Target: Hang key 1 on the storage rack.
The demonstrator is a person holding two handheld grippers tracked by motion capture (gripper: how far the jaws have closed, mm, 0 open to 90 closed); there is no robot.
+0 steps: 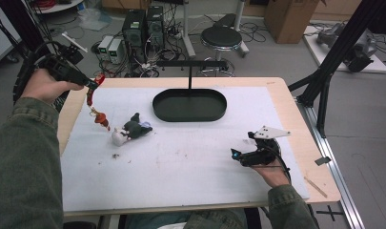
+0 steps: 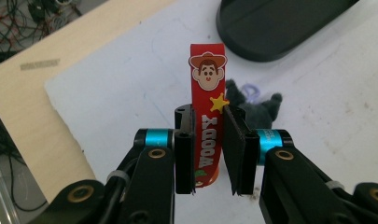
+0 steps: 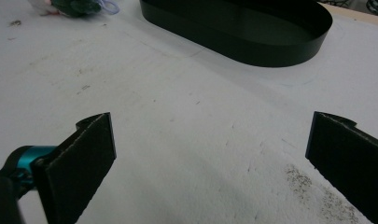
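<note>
While right gripper (image 1: 238,155) rests wide open on the white mat (image 1: 181,167), left gripper (image 2: 209,149) is clamped on the red Woody strap (image 2: 208,116), lifted.

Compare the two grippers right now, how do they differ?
The left gripper is shut on the red Woody strap, while the right gripper is wide open with nothing between its jaws. The left gripper is lifted above the table's left edge with the strap dangling from it; the right gripper sits low over the white mat near the person. Both have black jaws and a blue ring.
</note>
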